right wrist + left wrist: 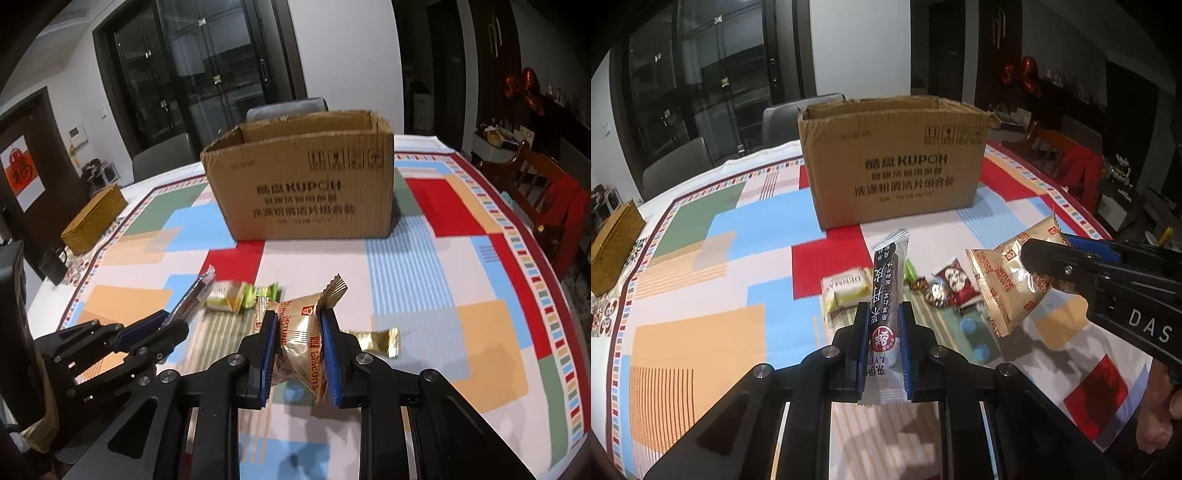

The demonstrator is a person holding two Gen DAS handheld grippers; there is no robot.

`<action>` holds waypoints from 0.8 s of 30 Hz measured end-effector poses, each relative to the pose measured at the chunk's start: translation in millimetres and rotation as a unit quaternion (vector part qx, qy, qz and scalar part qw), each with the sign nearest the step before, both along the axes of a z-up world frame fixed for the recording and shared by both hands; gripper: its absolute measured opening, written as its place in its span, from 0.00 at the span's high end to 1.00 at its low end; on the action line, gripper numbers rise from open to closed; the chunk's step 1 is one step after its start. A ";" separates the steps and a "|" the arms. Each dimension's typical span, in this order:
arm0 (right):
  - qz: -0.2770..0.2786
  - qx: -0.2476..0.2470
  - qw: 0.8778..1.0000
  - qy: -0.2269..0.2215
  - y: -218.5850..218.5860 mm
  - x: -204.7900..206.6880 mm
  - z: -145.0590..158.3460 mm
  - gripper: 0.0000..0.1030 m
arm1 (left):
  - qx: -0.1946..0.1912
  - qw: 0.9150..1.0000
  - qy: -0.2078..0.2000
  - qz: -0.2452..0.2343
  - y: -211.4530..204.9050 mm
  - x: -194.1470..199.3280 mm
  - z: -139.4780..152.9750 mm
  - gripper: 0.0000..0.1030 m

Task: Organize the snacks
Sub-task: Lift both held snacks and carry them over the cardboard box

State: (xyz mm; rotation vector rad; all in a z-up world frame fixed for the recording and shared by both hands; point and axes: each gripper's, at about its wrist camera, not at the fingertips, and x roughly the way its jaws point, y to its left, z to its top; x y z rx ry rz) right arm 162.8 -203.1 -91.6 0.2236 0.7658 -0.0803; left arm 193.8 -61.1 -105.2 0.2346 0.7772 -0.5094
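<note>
1. The left gripper (884, 325) pinches a long black-and-silver snack stick (886, 295) upright above the colourful patchwork tablecloth (701, 332).
2. The right gripper (297, 332) clamps a gold foil biscuit packet (299, 339), near the open brown cardboard box (306, 192).

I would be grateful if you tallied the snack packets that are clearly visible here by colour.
Black-and-silver long bar wrapper, in left gripper: 1
Gold crinkled biscuit packet, in right gripper: 1
White-and-green packet: 1
Bright green wrapper: 1
Red-and-white packet: 1
Small gold foil wrapper: 1
Total: 6; some small sweets nearby are too blurred to count.
</note>
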 end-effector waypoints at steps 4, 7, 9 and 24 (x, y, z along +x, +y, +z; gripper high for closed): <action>-0.002 -0.006 1.000 -0.012 -5.3 6.5 13.8 0.76 | -0.009 1.000 -0.009 0.005 -3.5 5.8 13.9 0.84; -0.003 -0.012 1.000 -0.024 -9.3 12.6 27.6 0.76 | -0.015 1.000 -0.014 0.012 -5.9 12.5 24.5 0.84; -0.003 -0.016 0.999 -0.031 -11.2 16.3 35.1 0.76 | -0.018 1.000 -0.018 0.016 -7.7 17.5 31.1 0.84; -0.008 -0.026 0.998 -0.064 -33.9 53.5 76.8 0.77 | -0.038 0.998 -0.045 0.026 -31.2 66.5 78.0 0.84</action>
